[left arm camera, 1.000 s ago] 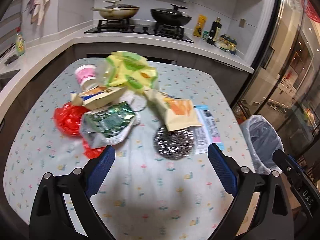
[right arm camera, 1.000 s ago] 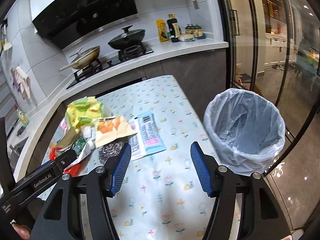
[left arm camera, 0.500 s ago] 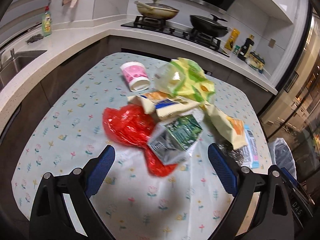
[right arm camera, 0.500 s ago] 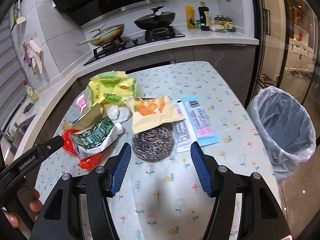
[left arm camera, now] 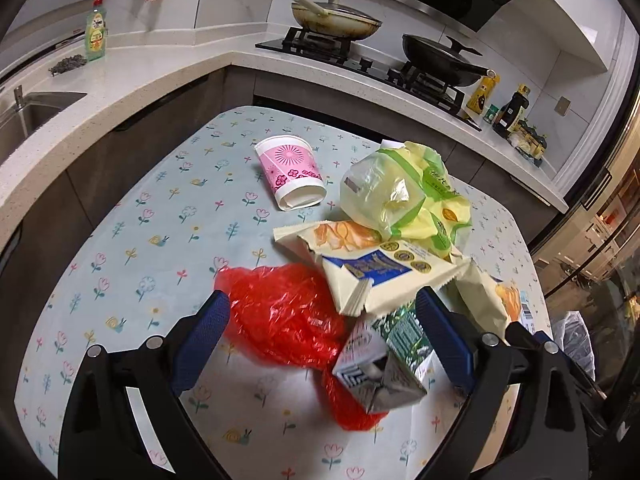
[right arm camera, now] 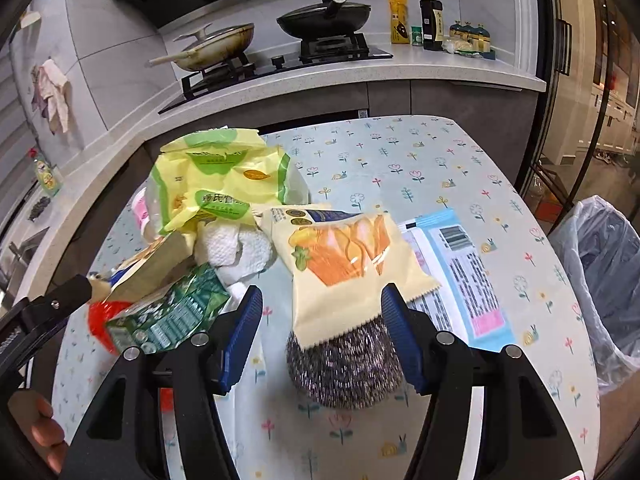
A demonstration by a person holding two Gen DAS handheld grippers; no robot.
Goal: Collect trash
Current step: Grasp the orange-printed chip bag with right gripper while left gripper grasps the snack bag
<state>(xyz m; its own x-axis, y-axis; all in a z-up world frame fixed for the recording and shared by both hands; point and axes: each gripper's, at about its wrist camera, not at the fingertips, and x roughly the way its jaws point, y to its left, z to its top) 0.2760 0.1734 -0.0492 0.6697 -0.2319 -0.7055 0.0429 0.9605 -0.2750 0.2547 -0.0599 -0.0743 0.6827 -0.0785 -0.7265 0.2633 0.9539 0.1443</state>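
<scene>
The left gripper (left arm camera: 322, 334) hung with its jaws wide apart over the near left part of the table (left arm camera: 132, 216); the crumpled red plastic bag (left arm camera: 280, 320) lay between its blue pads, touched by neither, and the flattened green and silver carton (left arm camera: 384, 368) lay just inside the right-hand pad. The right gripper (right arm camera: 322, 332) was likewise spread open and empty, its pads standing to either side of the steel wool scourer (right arm camera: 344, 368) and the lower edge of the orange snack packet (right arm camera: 344, 264) that overlapped it.

The whole heap sat in the middle of the table. A pink paper cup (left arm camera: 290, 172) lay on its side toward the far left edge, apart from the rest. One yellow-green bag (right arm camera: 224, 184) bore Chinese characters too small to read surely. A second cream packet with a blue band (left arm camera: 384, 276) rested against the red bag. One wad of white paper towel (right arm camera: 236, 252) lay under the yellow-green bag, and one blue and white printed wrapper (right arm camera: 460, 276), with a barcode, lay flat toward the right edge. Beyond that edge stood one bin lined with a clear bag (right arm camera: 600, 280).

Counted: two snack packets, two plastic bags, one cup, one carton, one scourer, one wrapper.
</scene>
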